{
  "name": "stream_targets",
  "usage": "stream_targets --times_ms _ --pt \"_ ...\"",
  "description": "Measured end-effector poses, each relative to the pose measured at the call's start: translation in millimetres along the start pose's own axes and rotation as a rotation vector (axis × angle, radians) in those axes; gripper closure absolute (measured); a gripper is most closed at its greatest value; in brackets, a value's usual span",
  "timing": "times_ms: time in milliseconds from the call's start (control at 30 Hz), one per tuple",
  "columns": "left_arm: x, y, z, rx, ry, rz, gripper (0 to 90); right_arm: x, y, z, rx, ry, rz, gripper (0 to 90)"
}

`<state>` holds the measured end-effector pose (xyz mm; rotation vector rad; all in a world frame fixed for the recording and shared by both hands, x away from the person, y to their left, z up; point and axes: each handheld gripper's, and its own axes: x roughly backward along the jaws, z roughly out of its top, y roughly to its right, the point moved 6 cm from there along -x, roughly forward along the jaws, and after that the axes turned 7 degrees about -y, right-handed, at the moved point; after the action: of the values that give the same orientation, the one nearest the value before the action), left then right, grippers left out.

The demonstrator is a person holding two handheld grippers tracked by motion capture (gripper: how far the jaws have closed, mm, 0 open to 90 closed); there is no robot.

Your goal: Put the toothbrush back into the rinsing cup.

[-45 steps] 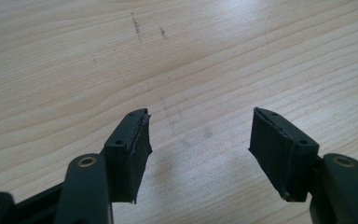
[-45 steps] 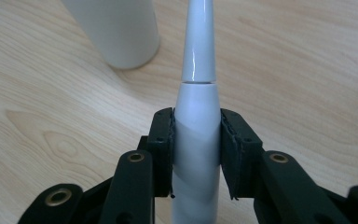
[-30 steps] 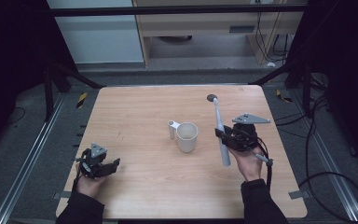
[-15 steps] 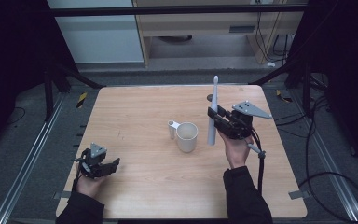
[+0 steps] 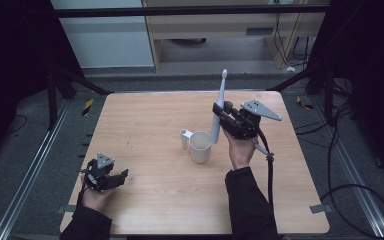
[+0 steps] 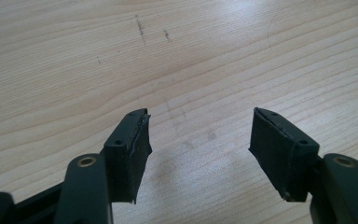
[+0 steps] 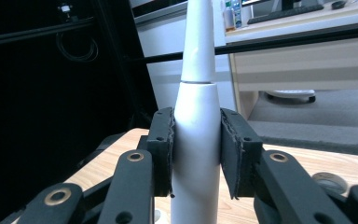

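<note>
A white electric toothbrush [image 5: 222,87] stands nearly upright, head up, with my right gripper [image 5: 220,114] shut on its thick handle. Its lower end hangs just right of a white mug [image 5: 200,147] at the table's middle, about level with the rim. In the right gripper view both pads press the toothbrush [image 7: 196,70] handle from either side, in my right gripper [image 7: 196,140]. My left gripper [image 5: 121,176] rests at the front left of the table. In its own view my left gripper [image 6: 200,135] is open over bare wood.
The wooden table [image 5: 145,115] has the mug's handle [image 5: 184,137] pointing to the far left. A cable [image 5: 270,175] trails from the right gripper toward the front. Black frame posts and floor rails flank the table.
The right hand has raised the toothbrush from lying flat to upright and carried it left toward the mug. The left gripper has kept still.
</note>
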<state>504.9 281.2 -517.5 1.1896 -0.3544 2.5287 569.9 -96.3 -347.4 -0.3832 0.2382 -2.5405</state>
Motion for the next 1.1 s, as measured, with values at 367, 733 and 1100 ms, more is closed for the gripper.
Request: stream_targets --times_ms 367,733,1100 --pt "-0.4 -0.3 0.0 -0.001 0.000 0.001 37.0 -27.6 -4.8 -12.2 -0.027 -0.017 0.022 67.4" --pt "-0.1 -0.3 0.0 -0.002 0.001 0.000 37.0 -52.5 -9.1 -31.2 -0.032 -0.065 0.017 67.4" --pt "-0.1 -0.6 0.0 -0.001 0.001 0.001 37.0 -69.0 -8.2 -55.0 -0.028 -0.133 -0.015 67.4"
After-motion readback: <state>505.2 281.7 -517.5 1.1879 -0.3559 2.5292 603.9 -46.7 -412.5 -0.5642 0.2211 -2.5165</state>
